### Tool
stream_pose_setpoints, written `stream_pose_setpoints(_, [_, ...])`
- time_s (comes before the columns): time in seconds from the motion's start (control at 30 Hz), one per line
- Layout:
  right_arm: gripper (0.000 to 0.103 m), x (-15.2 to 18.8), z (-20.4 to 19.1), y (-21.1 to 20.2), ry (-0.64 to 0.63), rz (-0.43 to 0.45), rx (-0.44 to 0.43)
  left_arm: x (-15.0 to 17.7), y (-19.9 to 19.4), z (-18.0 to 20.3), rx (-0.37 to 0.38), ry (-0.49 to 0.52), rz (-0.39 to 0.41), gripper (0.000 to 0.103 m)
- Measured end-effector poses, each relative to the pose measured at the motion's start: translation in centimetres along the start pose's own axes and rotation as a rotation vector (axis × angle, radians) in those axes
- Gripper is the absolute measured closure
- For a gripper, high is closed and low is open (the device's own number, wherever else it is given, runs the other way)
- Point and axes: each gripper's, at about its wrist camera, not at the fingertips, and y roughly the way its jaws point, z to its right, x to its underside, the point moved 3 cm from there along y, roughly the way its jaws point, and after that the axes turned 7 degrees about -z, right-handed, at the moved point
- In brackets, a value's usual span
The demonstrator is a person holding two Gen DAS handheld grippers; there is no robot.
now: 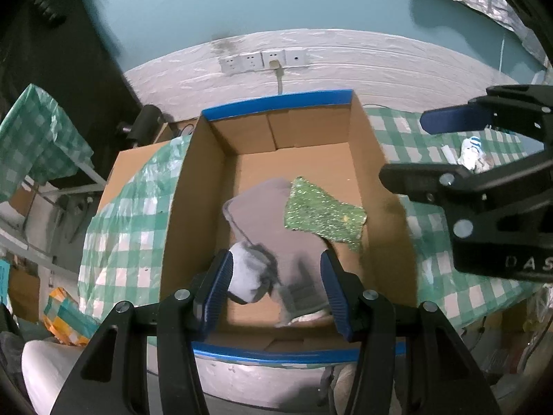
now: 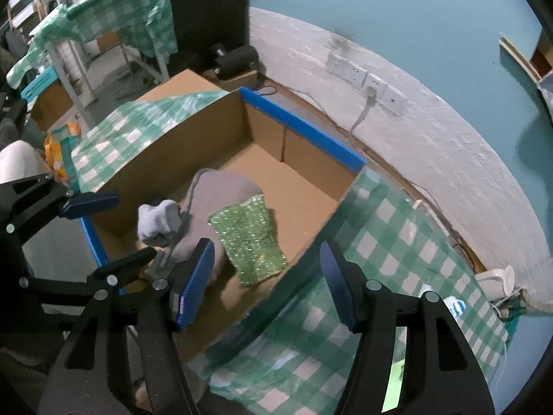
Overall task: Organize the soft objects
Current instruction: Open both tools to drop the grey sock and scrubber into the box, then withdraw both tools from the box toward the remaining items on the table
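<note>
Matt card, soft cloth, glossy plastic

The cardboard box (image 1: 204, 180) is matt brown card, its rims edged in smooth blue tape (image 1: 276, 103). Inside lie a soft grey knit cloth (image 1: 262, 214), a fuzzy pale sock (image 1: 245, 276) and a glittery green scouring cloth (image 1: 321, 212). The checked worktop cover (image 2: 390, 242) is thin shiny plastic. Both grippers' black plastic is matt, the left gripper (image 1: 276, 287) with ribbed blue pads (image 1: 217, 290).

Wall sockets (image 1: 264, 61) w/ plugged cable (image 1: 279, 79); checkered tablecloth (image 2: 397, 242).

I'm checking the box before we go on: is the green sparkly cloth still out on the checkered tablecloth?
No, the green sparkly cloth lies inside the cardboard box, partly overlapping the grey garment.
</note>
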Motion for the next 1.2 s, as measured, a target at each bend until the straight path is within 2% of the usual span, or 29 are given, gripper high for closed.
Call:
stream_pose_setpoints(0.3, [0.039,0.9,3.0,-1.3,0.071,0.019,0.003,-0.7,-1.0,2.1,-0.003,0.047,0.020,0.049])
stream_pose_setpoints(0.63, [0.037,3.5,7.0,-2.1,0.152,0.017,0.007,-1.1,-1.0,4.5,0.006,0.088,0.021,0.049])
stream_pose_setpoints(0.93, [0.037,7.1,11.4,-2.4,0.237,0.002,0.029,-1.4,-0.8,7.7,0.050,0.151,0.030,0.049])
stream_pose_setpoints(1.2, [0.037,12.3,15.1,-2.5,0.305,-0.033,0.035,-2.2,-1.0,10.2,0.091,0.194,0.031,0.044])
